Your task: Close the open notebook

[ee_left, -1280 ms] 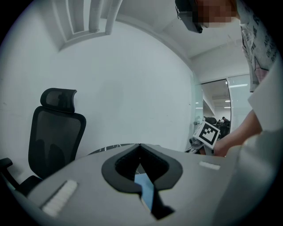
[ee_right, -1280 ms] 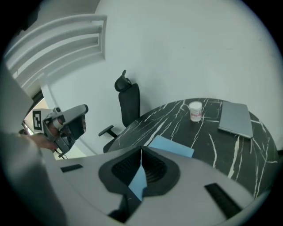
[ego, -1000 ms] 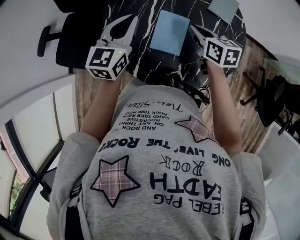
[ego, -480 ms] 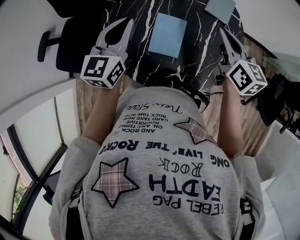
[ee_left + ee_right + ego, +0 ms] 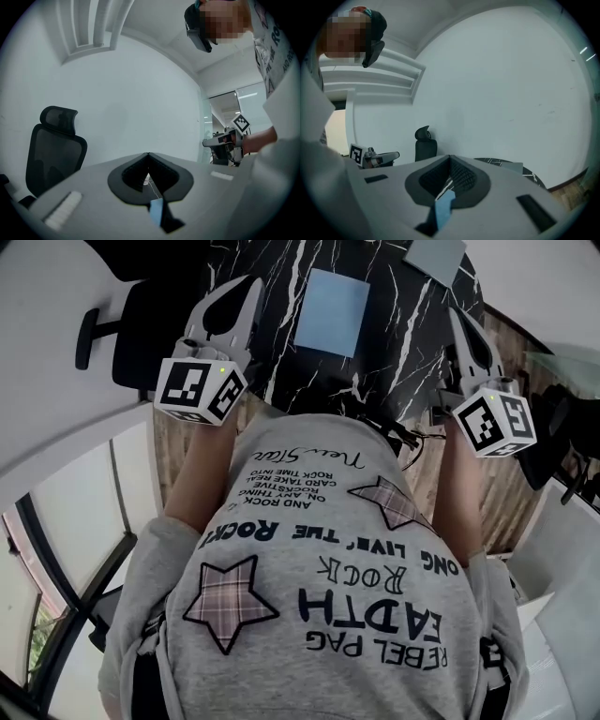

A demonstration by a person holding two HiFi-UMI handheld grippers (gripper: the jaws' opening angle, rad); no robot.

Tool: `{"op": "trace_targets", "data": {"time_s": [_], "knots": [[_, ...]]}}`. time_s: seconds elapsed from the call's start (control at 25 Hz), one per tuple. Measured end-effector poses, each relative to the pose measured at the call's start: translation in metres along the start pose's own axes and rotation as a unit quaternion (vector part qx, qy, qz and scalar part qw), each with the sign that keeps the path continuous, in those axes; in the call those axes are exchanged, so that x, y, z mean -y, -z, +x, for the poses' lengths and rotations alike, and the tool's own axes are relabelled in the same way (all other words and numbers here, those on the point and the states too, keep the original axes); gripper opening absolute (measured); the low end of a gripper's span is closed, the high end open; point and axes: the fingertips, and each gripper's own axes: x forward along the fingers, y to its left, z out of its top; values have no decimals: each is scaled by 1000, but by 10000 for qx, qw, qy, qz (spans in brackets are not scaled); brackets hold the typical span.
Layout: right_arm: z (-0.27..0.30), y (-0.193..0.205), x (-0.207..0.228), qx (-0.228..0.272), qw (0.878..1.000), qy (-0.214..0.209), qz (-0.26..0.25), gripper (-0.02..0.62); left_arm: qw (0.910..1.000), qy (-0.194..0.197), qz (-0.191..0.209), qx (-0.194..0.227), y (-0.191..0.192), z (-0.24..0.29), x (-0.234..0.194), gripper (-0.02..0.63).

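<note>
- The office chair is standing at the far left, just beside the counter, well clear of the work area and playing no part in the step.
- The left tongs are hovering over the left part of the counter, apart from every item. In the left gripper view the left tongs are pointing level at the bare wall, and the jaws are meeting at their tips with nothing between them: clenched and empty. This pose is reading as a parked position, not as an approach.
- The notebook is lying flat on the black, white-veined counter, between the two tongs and ahead of the person. Only its light-blue cover is showing, with no pages exposed. On that evidence, the notebook is judged closed and the task is judged complete.
- A flat grey-blue item is lying at the far right edge of the counter, well apart from the notebook. Whether it is a pad or a folder cannot be told.
- The right tongs are hanging at the right edge of the counter, touching nothing. In the right gripper view the right tongs are aiming across the room, and the jaws are pressing together on nothing: clenched and empty. Neither tool is bearing on the cover, so the notebook is staying shut under its own weight.
</note>
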Motion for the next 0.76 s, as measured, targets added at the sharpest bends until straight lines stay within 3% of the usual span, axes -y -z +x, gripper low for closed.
{"op": "trace_targets", "data": {"time_s": [0.76], "knots": [[-5, -22, -32, 170, 9987, -261, -416, 12, 9998, 152, 79, 117, -15, -4, 9, 9]]}}
